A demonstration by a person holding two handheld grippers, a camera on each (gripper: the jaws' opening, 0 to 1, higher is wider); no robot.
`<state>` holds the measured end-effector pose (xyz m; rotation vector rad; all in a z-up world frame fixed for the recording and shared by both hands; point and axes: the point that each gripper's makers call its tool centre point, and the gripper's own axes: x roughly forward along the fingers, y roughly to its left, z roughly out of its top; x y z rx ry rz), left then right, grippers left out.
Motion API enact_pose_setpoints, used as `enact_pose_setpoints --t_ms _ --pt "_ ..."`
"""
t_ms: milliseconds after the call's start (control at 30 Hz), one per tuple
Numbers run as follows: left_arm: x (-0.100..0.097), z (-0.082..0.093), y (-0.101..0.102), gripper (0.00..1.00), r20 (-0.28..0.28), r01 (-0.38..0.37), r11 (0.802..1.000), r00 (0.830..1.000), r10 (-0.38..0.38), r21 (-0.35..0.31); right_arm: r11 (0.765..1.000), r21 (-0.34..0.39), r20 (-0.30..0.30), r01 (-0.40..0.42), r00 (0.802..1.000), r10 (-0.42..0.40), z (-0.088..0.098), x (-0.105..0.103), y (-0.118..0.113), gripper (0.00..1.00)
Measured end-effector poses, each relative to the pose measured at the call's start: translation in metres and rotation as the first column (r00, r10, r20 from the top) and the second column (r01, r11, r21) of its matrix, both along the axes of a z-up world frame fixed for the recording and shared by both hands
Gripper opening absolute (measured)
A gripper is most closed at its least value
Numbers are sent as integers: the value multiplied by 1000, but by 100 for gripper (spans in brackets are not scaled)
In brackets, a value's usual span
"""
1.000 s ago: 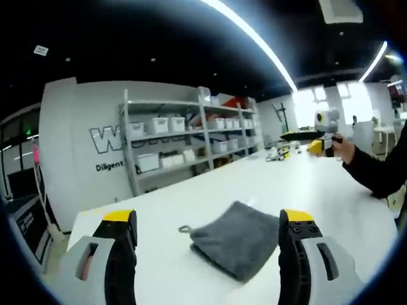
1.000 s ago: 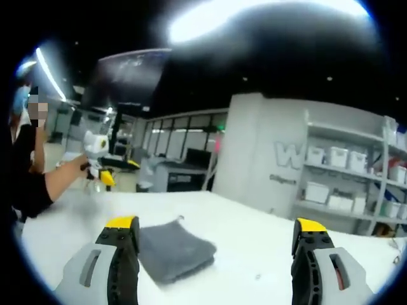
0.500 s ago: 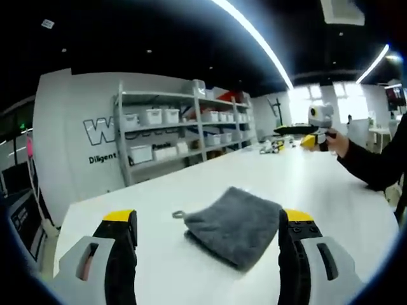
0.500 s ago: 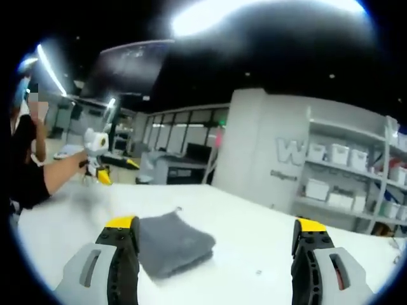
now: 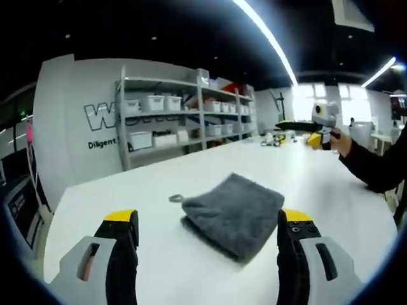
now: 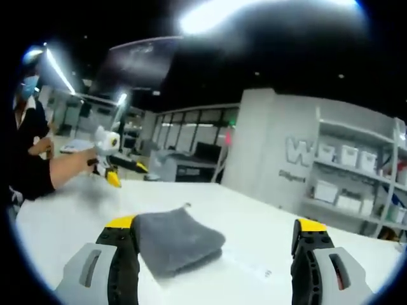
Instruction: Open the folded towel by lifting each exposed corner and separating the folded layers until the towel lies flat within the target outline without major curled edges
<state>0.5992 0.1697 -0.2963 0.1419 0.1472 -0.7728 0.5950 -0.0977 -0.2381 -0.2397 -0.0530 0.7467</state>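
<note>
Looking along your left gripper (image 5: 202,222), you see its two jaws standing wide apart, with nothing between them. The grey folded towel (image 5: 233,213) lies on the white table (image 5: 159,190), ahead of the jaws and a little nearer to the right-hand jaw in this view. It is not touched by either jaw. The towel is a thick, folded packet, and a small hanging loop (image 5: 175,198) sticks out from its corner on the left side, resting on the table top.

In the right gripper view, your right gripper (image 6: 215,232) is also spread open and holds nothing. Here the towel (image 6: 177,241) sits just beyond the left-hand jaw; that jaw's yellow tip overlaps the towel's edge in the picture, but you cannot tell whether it touches the cloth. The fold layers show as a double edge on the side facing the camera.

Your right hand carries its gripper above the far part of the table in the left gripper view (image 5: 321,127), with your dark sleeve (image 5: 375,168) coming in from the right. In the right gripper view, your left hand with the other gripper (image 6: 108,155) appears at the left, over the table.

Behind the table there are metal shelves (image 5: 184,121) with white boxes against a grey wall with large letters. Long ceiling lights (image 5: 267,38) run overhead.
</note>
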Motion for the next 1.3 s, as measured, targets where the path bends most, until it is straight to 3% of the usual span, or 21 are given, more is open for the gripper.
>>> enact_pose_setpoints --t_ms 400,700,900,1133,1300 --pt "-1 -20 -12 99 -28 16 1000 999 -16 19 1000 2 -83 -5 997 5 -26 -4 11 100" --pt "4 -35 -15 99 -58 27 998 998 -23 61 1000 1 -155 -26 988 26 -49 -15 30 100" --pt "8 -46 -16 96 -93 22 997 996 -15 73 999 -10 -177 -41 983 38 -57 -13 37 100" --pt "23 -61 -18 90 -138 25 996 990 -13 87 997 -40 -225 -66 973 56 -83 -16 49 99" --pt "30 -67 -17 86 -155 22 997 988 -10 79 995 -65 -220 -80 973 64 -89 -11 52 97"
